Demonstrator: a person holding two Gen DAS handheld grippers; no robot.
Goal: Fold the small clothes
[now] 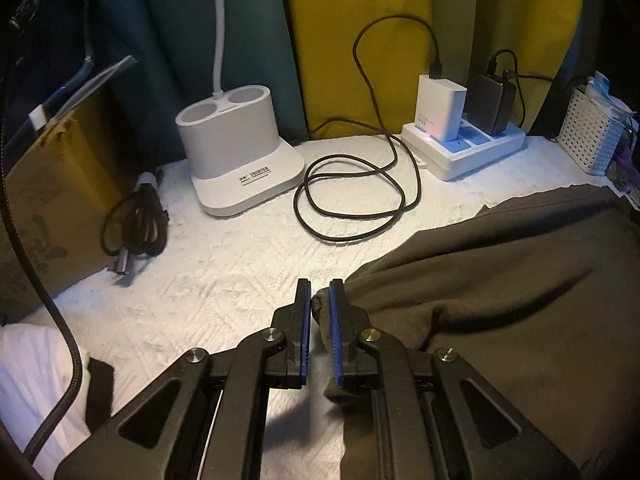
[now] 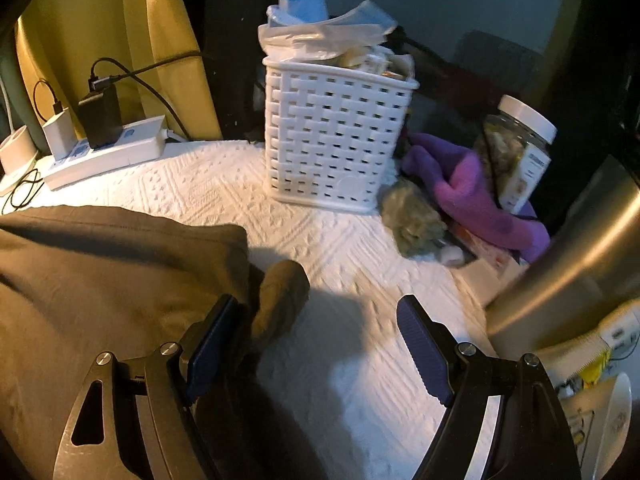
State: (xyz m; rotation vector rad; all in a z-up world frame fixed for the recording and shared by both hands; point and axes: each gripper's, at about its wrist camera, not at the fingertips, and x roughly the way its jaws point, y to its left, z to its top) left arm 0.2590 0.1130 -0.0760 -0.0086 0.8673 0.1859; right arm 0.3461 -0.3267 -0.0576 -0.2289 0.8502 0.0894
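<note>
Where the left wrist view looks down, the left claw (image 1: 320, 300) is clenched on a corner of the olive-brown garment (image 1: 500, 288), a soft, matte fleece whose fold is pinched between the blue ribbed pads. That garment lies rumpled on the near right of the worktop (image 1: 224, 264), which wears a white cover quilted in diamonds. Far left stands a smooth white lamp base (image 1: 240, 156) with two round wells; beside it a glossy black cable (image 1: 352, 200) coils toward a white power strip (image 1: 468, 148) carrying blocky chargers.

From the right wrist view, the right claw (image 2: 320, 312) stands released, its pads wide apart, a rounded tip of the garment (image 2: 120, 264) lying between them without being pressed. Only this view shows up close the woven-pattern white plastic basket (image 2: 336, 136), a purple fleecy cloth (image 2: 472, 196), a white-lidded clear jar (image 2: 516, 152) and a brushed metal cylinder (image 2: 568, 264) at the right.
</note>
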